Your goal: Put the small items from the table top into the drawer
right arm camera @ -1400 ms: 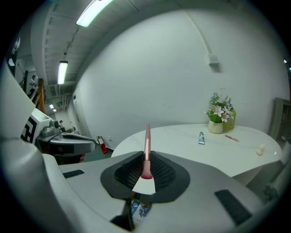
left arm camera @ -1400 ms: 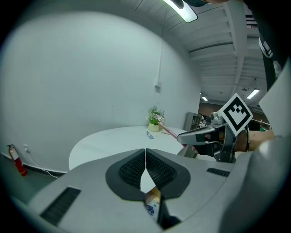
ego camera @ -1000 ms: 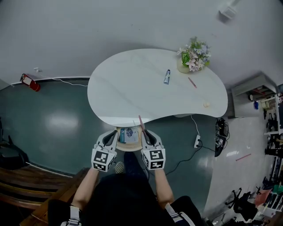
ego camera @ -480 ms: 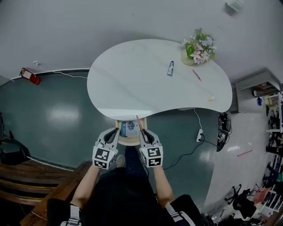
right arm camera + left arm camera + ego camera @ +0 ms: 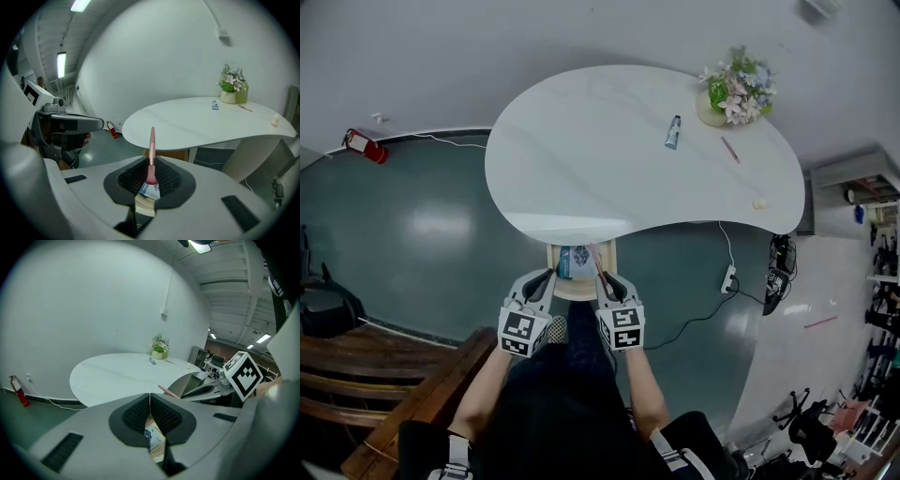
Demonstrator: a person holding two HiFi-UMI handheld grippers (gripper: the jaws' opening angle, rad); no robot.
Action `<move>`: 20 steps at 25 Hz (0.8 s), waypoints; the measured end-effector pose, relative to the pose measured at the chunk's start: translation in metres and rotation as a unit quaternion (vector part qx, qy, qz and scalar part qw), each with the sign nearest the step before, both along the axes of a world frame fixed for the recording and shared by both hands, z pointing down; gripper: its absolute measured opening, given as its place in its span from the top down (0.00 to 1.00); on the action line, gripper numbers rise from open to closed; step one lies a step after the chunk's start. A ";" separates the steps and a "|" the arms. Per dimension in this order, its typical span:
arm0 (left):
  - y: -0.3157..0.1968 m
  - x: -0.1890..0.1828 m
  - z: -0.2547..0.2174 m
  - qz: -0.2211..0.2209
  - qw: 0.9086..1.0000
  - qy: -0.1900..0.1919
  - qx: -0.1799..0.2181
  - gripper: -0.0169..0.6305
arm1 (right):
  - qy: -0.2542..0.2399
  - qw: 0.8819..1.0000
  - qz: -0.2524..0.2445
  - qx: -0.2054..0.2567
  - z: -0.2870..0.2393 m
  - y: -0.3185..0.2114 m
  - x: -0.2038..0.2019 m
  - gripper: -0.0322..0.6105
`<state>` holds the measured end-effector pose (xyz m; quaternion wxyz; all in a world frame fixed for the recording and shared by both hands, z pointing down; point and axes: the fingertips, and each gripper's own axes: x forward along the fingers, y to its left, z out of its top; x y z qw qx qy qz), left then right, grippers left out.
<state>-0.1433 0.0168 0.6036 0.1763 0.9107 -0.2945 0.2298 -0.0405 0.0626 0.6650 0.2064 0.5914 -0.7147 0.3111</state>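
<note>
**Three small items left on the table top, one brush poised at the drawer**

One item was already inside: a blue-and-white printed packet (image 5: 573,261) lay in the open light-wood drawer (image 5: 581,293), which stood pulled out below the near edge of the white kidney-shaped table (image 5: 581,159). You held your right gripper (image 5: 151,180) just at the drawer's front. Its ribbed black pads were closed on a slim brush with a pink handle and pale bristles (image 5: 151,154), pinched near the ferrule, with the handle pointing away toward the table's near edge. In the head view the brush reached over the drawer's right side, so I judge that you were about to deliver it and had not yet let it go.

Your left gripper (image 5: 150,401) sat beside the drawer's left front corner. Its pads were pressed together with nothing between them, and the packet showed only below them.

Three small things waited on the surface. A small blue-grey tube (image 5: 673,132) and a thin pink stick (image 5: 730,149) lay toward the far right, near the pot of pale flowers (image 5: 734,89). A small pale round object (image 5: 759,202) lay close to the right edge. By my reckoning you were under halfway: one item stored, one in hand, three to fetch. The flowers probably stay where they are.
</note>
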 end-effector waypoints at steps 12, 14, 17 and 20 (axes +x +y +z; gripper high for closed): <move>0.003 -0.005 0.019 -0.007 1.000 -0.009 -0.017 0.94 | -0.002 0.999 -0.018 -0.051 0.054 0.009 -0.010 0.85; 0.003 -0.006 0.021 -0.007 1.000 -0.010 -0.018 0.94 | 0.000 0.998 -0.021 -0.060 0.064 0.009 -0.010 0.85; 0.003 -0.004 0.023 -0.006 1.000 -0.009 -0.018 0.94 | 0.002 0.997 -0.023 -0.072 0.077 0.008 -0.010 0.85; 0.001 -0.003 0.024 -0.006 1.000 -0.010 -0.020 0.94 | 0.002 0.997 -0.023 -0.080 0.087 0.006 -0.010 0.85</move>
